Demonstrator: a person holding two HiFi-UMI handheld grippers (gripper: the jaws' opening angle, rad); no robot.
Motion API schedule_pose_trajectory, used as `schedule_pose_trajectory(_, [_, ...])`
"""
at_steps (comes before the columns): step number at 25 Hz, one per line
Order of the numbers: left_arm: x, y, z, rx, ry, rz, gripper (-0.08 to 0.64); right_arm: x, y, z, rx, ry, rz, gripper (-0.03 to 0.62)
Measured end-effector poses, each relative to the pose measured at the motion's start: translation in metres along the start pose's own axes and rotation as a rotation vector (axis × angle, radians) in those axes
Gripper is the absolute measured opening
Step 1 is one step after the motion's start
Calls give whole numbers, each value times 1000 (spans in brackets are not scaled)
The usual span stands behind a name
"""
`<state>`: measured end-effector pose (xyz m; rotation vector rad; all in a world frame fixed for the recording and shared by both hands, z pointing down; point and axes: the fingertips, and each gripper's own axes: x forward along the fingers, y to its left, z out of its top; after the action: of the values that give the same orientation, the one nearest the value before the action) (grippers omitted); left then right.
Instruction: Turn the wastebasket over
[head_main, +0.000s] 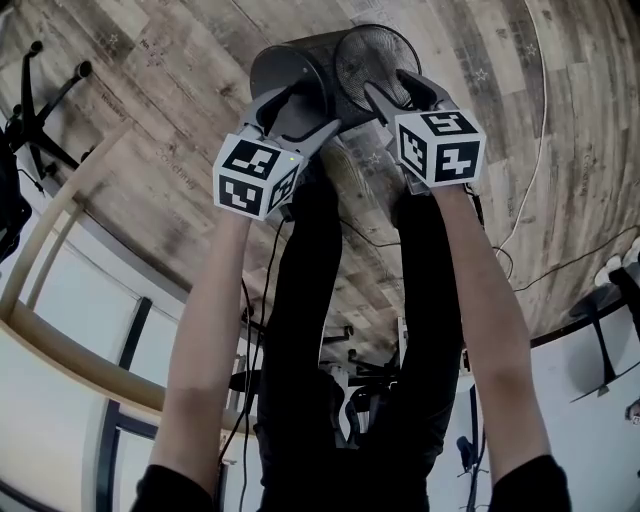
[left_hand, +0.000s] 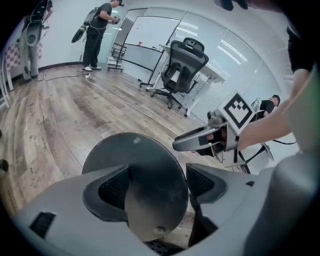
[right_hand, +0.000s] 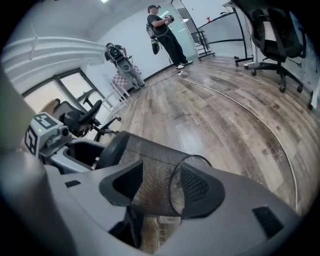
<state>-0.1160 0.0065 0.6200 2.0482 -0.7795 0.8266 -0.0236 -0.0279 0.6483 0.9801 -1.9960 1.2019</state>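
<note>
Black mesh wastebasket (head_main: 335, 58) on its side

Bright even indoor light; soft glare on floor (right_hand: 196, 131); fisheye edges, dark vignette.

Bare floor (right_hand: 225, 115) surrounds the wastebasket (right_hand: 150, 172); a cable (right_hand: 250, 113) and office chair (right_hand: 272, 30) stand well off.

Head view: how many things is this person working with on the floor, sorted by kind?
Wastebasket: 1
Gripper: 2 (left gripper, right gripper)
Total: 3
</note>
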Motion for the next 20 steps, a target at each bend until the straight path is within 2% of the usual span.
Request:
schedule_pose_trajectory(4, [-8,10,-4,-29,-14,-10,371,7,-51,-38,81,64,-83,225])
schedule_pose_trajectory(9, [-12,19,-5,-42,-22,-32,371,18,-92,-66,145,84,-118,225])
schedule_pose_trajectory(12, [-18,25,-13,-35,9,-50,371,26,-95,-76,169,89,-81,225])
schedule_pose_trajectory(16, [-26,39,-24,-37,60,-72,371,29,-92,-81,134,111,-9,225])
schedule_pose_trajectory(20, [-34,53,-31,-68,66,-91,371,37,-81,-85,137,131,65,225])
